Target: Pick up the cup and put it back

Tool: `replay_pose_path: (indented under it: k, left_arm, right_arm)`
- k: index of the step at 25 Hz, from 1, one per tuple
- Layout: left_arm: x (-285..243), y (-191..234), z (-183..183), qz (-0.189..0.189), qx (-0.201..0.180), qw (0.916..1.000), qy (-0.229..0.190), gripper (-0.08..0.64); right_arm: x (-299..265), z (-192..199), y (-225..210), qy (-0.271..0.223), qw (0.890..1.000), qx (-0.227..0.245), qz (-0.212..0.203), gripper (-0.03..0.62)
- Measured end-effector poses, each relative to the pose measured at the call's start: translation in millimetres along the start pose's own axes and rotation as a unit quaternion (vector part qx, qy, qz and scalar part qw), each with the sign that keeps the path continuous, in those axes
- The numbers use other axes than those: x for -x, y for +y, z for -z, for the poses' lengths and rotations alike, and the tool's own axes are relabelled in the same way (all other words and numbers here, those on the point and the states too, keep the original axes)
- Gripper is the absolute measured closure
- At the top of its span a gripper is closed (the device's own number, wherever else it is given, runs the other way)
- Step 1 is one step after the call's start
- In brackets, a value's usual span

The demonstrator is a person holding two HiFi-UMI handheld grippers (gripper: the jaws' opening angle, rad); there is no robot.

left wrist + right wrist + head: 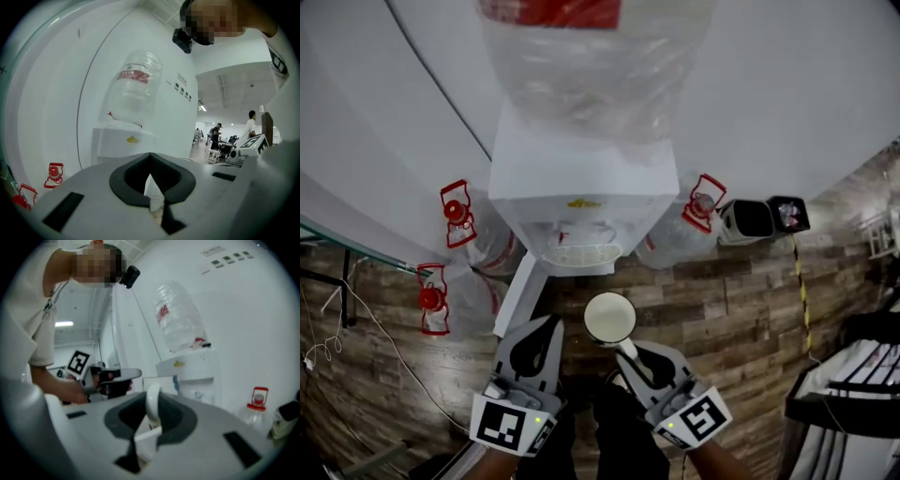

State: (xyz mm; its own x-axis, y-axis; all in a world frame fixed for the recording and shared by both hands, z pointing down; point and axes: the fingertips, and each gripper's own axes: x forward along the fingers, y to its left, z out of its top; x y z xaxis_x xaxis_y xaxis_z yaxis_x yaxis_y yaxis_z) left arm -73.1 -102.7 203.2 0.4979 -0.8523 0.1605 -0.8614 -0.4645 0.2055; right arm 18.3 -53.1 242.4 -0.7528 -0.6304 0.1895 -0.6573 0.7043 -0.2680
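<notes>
A white cup [609,318] hangs in the air in front of the water dispenser [572,187], its mouth facing up at the head camera. My right gripper [629,355] is shut on the cup's handle [152,404], which stands as a white loop between the dark pads in the right gripper view. My left gripper [550,327] is held beside it on the left, level with it and apart from the cup. Its jaws are shut with nothing between them [154,204]. Both grippers point at the dispenser.
The dispenser carries a big clear bottle [581,66] and has a drip tray [581,253] in its niche. Spare water bottles with red handles [455,216] [703,202] stand on the wooden floor either side. A small bin [759,217] sits to the right. People stand far off [251,126].
</notes>
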Motion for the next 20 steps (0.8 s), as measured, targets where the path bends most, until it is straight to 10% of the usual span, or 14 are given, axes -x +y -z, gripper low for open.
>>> replay_pose_path:
  k: [10, 20]
  left_arm:
    - [13.9, -61.1, -141.1, 0.026, 0.032, 0.9990, -0.015, 0.555]
    - [30.1, -96.1, -222.5, 0.054, 0.028, 0.9975, -0.037, 0.555]
  right_arm:
    - [49.8, -159.2, 40.8, -0.052, 0.997, -0.049, 0.015, 0.515]
    - [82.7, -249.8, 75.5, -0.079, 0.997, 0.000, 0.013, 0.515]
